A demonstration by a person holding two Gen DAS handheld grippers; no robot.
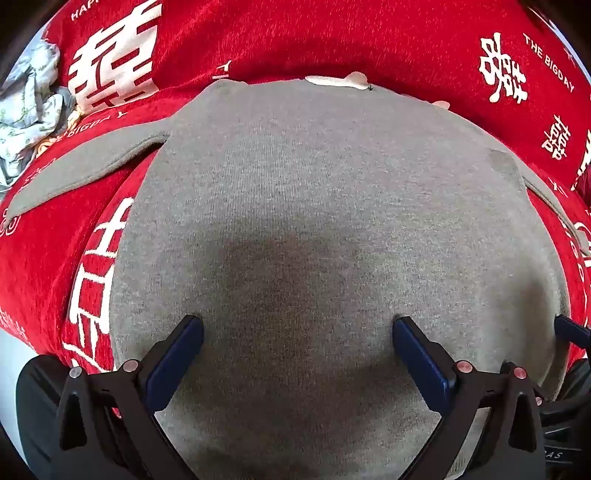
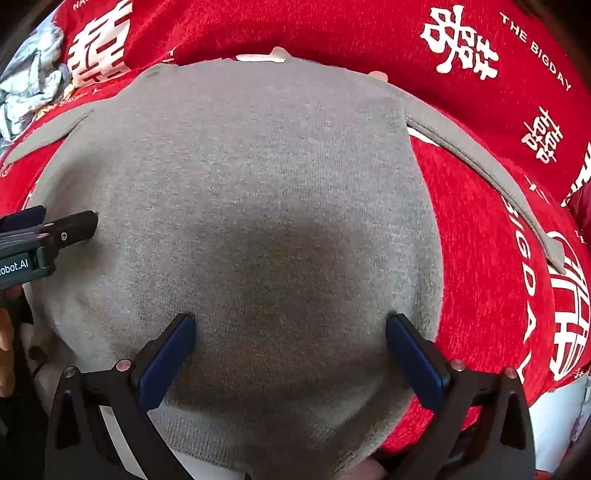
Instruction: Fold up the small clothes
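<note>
Both tongs (image 1: pixel 297 325) (image 2: pixel 290 323) angled steeply down, spread wide

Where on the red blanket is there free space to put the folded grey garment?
The red blanket is bare beyond the grey garment, along its top edge, and to its right past the right sleeve. The far left is crowded: a pile of pale clothes lies there, beyond the left sleeve.
</note>
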